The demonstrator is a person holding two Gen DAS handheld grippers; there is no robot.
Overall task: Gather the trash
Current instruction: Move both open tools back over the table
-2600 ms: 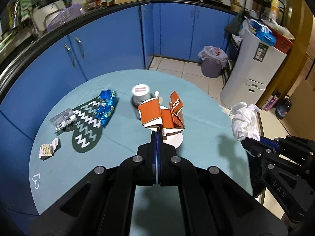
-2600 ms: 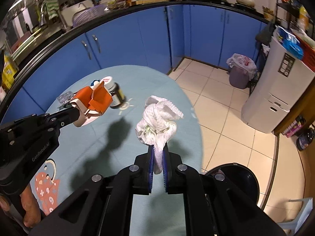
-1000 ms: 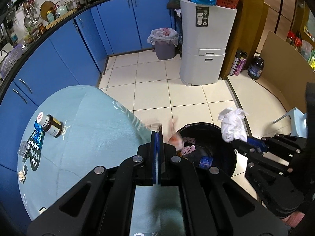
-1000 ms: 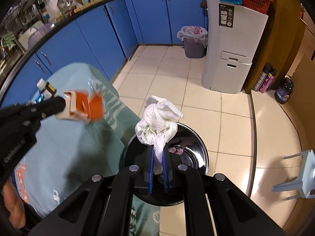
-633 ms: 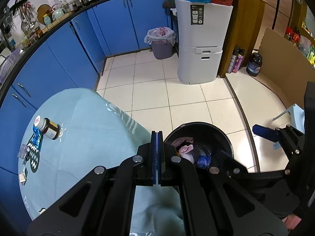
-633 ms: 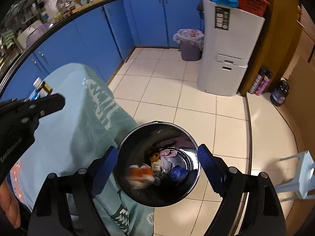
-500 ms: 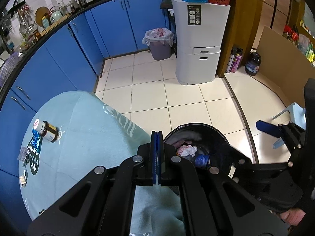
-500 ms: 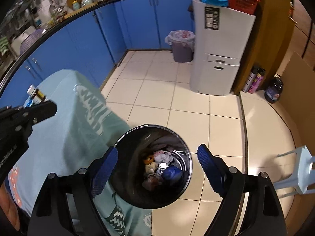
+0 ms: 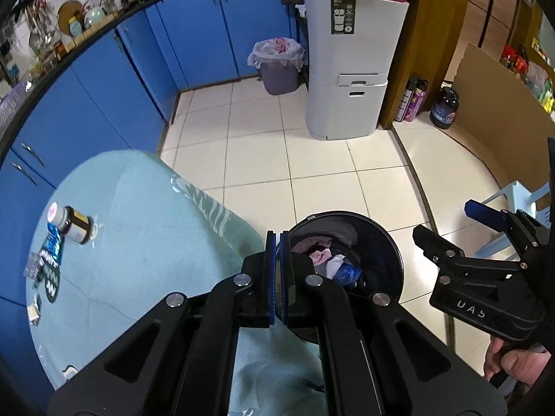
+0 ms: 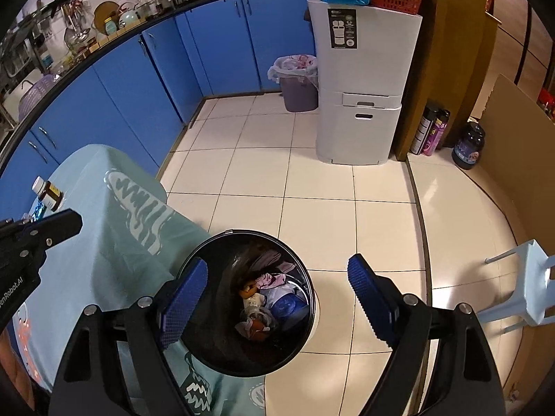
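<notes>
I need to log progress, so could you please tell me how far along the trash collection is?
Done: mixed trash lies in the black bin. In hand: nothing; the right claw hangs open above the bin, and the left claw is shut and empty. Left: a blue wrapper and small packets beside the brown bottle on the table.

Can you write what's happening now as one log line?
left gripper: shut, empty | right gripper: open over bin | bottle on table

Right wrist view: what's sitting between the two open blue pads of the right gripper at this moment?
In the right wrist view, the round black trash bin sits between the right gripper pads, its open mouth below them, showing mixed trash inside. Nothing is held.
</notes>
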